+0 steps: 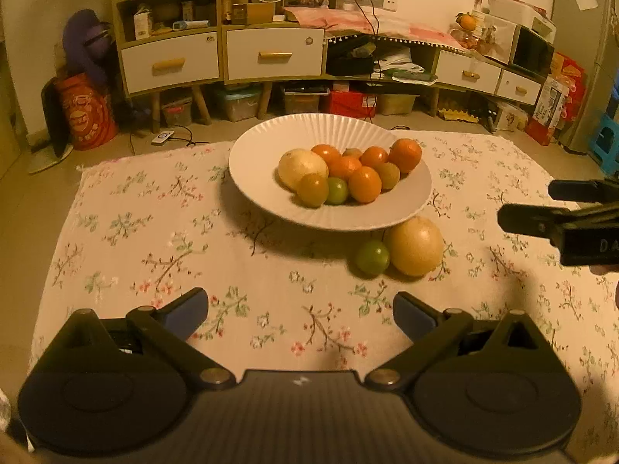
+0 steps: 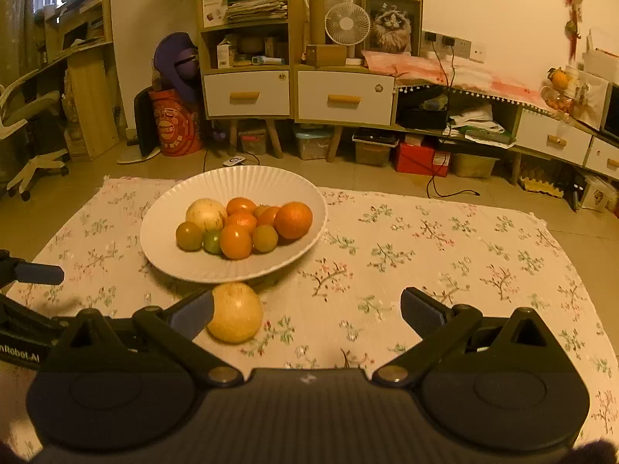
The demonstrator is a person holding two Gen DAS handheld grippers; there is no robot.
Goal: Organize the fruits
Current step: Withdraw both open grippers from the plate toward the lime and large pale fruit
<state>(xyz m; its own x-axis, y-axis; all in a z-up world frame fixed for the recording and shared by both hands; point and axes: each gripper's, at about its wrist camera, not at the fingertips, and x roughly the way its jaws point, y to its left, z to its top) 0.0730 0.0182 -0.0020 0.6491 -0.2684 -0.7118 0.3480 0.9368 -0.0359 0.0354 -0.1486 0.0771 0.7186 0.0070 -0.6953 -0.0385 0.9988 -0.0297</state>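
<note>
A white ribbed plate (image 1: pixel 271 189) (image 2: pixel 162 247) on the floral cloth holds a pale round fruit (image 1: pixel 301 166) (image 2: pixel 206 212), several oranges and small green fruits. On the cloth in front of the plate lie a large yellow fruit (image 1: pixel 416 245) (image 2: pixel 236 313) and a small green fruit (image 1: pixel 372 258). My left gripper (image 1: pixel 301 315) is open and empty, short of these two. My right gripper (image 2: pixel 307 315) is open and empty, its left finger (image 2: pixel 193 315) just beside the yellow fruit. The right gripper also shows at the right edge of the left wrist view (image 1: pixel 541 208).
The floral cloth (image 1: pixel 154 255) (image 2: pixel 445 255) covers a low table. Behind it stand cabinets with white drawers (image 1: pixel 271 56) (image 2: pixel 344 96), storage boxes on the floor, a red drum (image 2: pixel 174 123) and a desk chair (image 2: pixel 27 147) at left.
</note>
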